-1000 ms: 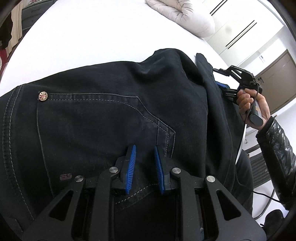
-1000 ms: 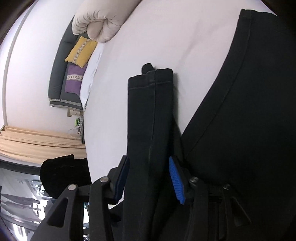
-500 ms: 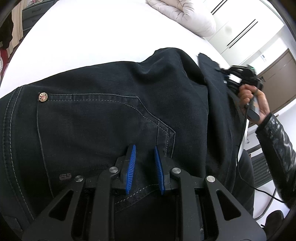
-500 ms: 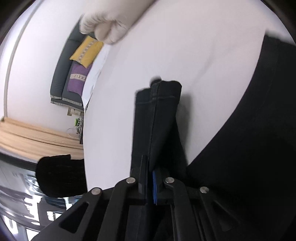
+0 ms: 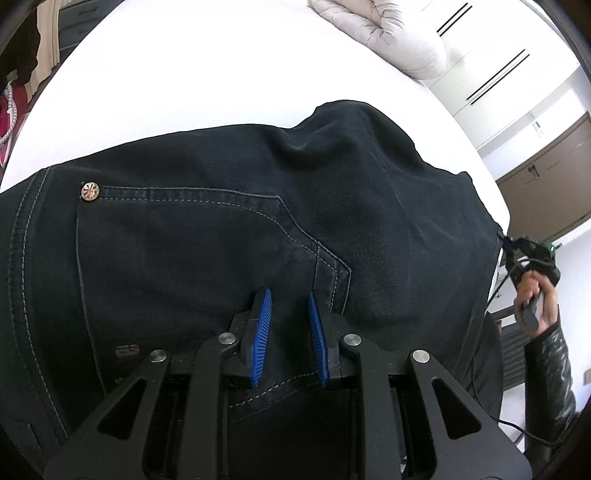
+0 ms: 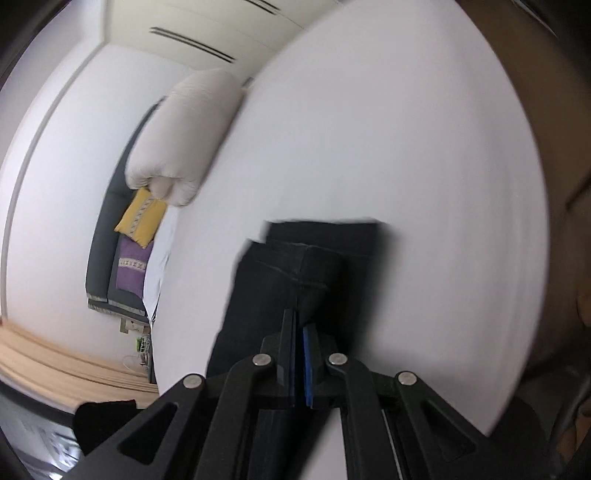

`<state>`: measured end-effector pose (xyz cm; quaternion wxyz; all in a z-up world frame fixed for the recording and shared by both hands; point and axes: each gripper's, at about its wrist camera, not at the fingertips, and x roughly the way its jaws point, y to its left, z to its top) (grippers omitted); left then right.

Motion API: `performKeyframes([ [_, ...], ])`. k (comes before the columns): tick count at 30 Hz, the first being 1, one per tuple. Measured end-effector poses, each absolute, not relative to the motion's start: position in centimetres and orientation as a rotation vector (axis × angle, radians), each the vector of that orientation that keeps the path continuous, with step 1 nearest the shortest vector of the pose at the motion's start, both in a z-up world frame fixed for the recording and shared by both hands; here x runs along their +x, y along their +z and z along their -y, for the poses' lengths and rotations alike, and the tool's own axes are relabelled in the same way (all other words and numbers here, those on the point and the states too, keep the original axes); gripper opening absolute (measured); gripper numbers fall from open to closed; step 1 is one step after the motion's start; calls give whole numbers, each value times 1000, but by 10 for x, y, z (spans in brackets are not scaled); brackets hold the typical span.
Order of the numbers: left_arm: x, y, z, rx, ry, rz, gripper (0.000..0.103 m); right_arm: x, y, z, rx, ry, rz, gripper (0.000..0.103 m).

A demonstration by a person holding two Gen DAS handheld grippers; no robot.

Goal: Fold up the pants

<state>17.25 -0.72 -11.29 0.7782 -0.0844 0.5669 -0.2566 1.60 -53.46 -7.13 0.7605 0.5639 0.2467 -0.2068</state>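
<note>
Dark denim pants [image 5: 207, 236] lie on the white bed [image 5: 207, 74], back pocket and a metal rivet [image 5: 90, 192] facing up. My left gripper [image 5: 290, 299] is open, its blue pads resting on the fabric near the pocket corner. My right gripper [image 6: 299, 325] is shut on the leg end of the pants [image 6: 291, 273], holding the hem lifted above the bed. In the left wrist view the right gripper [image 5: 532, 254] shows at the far right, pulling the pants' far end off the bed edge.
A rolled cream duvet [image 5: 384, 33] lies at the head of the bed, also in the right wrist view [image 6: 184, 136]. A grey sofa with yellow and purple cushions [image 6: 136, 240] stands beside the bed. Wardrobe doors [image 5: 546, 188] are at the right.
My right gripper closed on the leg hem and has swung away to the right, pulling the leg end with it. My left gripper stayed open on the pocket area.
</note>
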Motion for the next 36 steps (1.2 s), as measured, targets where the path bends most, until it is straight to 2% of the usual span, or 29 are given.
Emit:
performKeyframes([
  [4,170,-109,14,-164,-537,-1229,20,19,-77,539,1287,-362,-501,13],
  [6,169,-109,17,-158,-531,-1231,20,26,-77,542,1308,-314,-468,48],
  [8,170,-108,19,-157,-527,-1234,20,34,-73,547,1298,-294,-439,60],
  [12,170,-106,21,-156,-522,-1238,20,59,-74,556,1314,-255,-461,60],
  [13,170,-107,20,-157,-522,-1238,20,67,-76,559,1308,-256,-491,59],
  [14,170,-107,20,-156,-521,-1240,20,74,-78,561,1290,-270,-523,49],
  [17,171,-107,20,-159,-520,-1243,21,82,-85,569,1262,-300,-584,7],
  [23,174,-105,17,-170,-510,-1243,21,59,-75,574,1190,-420,-552,6],
  [29,174,-107,13,-177,-518,-1236,21,14,-86,579,1244,-500,-501,5],
  [36,174,-108,8,-185,-520,-1237,21,11,-82,582,1196,-535,-489,4],
])
